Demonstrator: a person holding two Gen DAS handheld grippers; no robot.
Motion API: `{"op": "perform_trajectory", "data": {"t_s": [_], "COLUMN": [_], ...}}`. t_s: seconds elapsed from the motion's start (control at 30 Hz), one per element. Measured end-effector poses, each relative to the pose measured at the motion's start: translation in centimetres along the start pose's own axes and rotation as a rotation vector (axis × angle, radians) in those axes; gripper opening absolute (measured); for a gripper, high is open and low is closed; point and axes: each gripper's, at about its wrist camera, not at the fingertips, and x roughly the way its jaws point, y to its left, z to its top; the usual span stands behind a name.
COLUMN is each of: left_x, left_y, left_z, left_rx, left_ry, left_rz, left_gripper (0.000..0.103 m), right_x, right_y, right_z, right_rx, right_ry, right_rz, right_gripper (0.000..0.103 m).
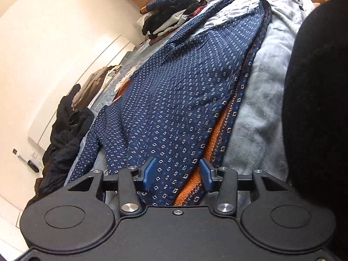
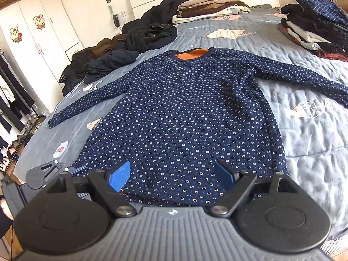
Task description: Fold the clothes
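Navy dotted long-sleeved top with orange fleece lining [image 2: 184,113] lies flat on grey quilted bed [image 2: 304,130], sleeves spread. Left gripper [image 1: 178,173] and right gripper [image 2: 171,177] at near hem, fingers spread, holding nothing. Risk: pinching single layer, hem bunching.

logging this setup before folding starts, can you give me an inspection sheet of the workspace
surface: bed with a grey quilt, printed patches on it.
job's things: navy dotted sweater lying flat, both sleeves spread out, orange lining showing at the neck.
clutter: loose dark clothes at the far left; folded beige stack by the headboard; folded stack at the far right.
grippers: left hand-held gripper open, over the sweater's hem edge; right hand-held gripper open at the hem, gripping nothing.
cables: nothing seen.
surroundings: white wardrobe with cartoon stickers, hanging clothes at the left, hairbrush on the wall.
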Motion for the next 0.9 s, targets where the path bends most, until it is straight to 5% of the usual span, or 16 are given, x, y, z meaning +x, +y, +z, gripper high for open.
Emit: {"op": "perform_trajectory", "data": {"t_s": [0.07, 0.2, 0.27, 0.53, 0.8, 0.83, 0.9], "left_x": [0.4, 1.3, 0.6, -2.3, -2.2, -2.6, -3.3], "left_y": [0.0, 0.1, 1.0, 4.8, 5.2, 5.5, 6.5], "left_z": [-0.1, 0.7, 0.7, 0.4, 0.9, 0.9, 1.0], "left_rx": [0.003, -0.033, -0.103, -0.396, -0.397, -0.416, -0.487], "left_ry": [-0.001, -0.002, -0.005, -0.023, 0.050, 0.044, 0.038], "left_rz": [0.001, -0.033, -0.083, -0.300, -0.340, -0.358, -0.398], "left_gripper": [0.043, 0.013, 0.007, 0.005, 0.015, 0.019, 0.043], "right_x": [0.2, 0.3, 0.3, -0.3, 0.0, 0.0, 0.1], "right_y": [-0.1, 0.2, 0.3, -0.5, -1.3, -1.4, -1.7], "right_z": [0.0, -0.1, -0.2, -0.9, -1.1, -1.3, -1.6], "right_rx": [0.008, 0.007, 0.006, 0.006, -0.051, -0.084, -0.154], "right_ry": [0.000, 0.003, 0.005, 0.013, 0.023, 0.030, 0.053], "right_rz": [0.007, 0.020, 0.023, 0.024, -0.005, -0.017, -0.021], "right_gripper": [0.084, 0.084, 0.084, 0.084, 0.084, 0.084, 0.084]}}
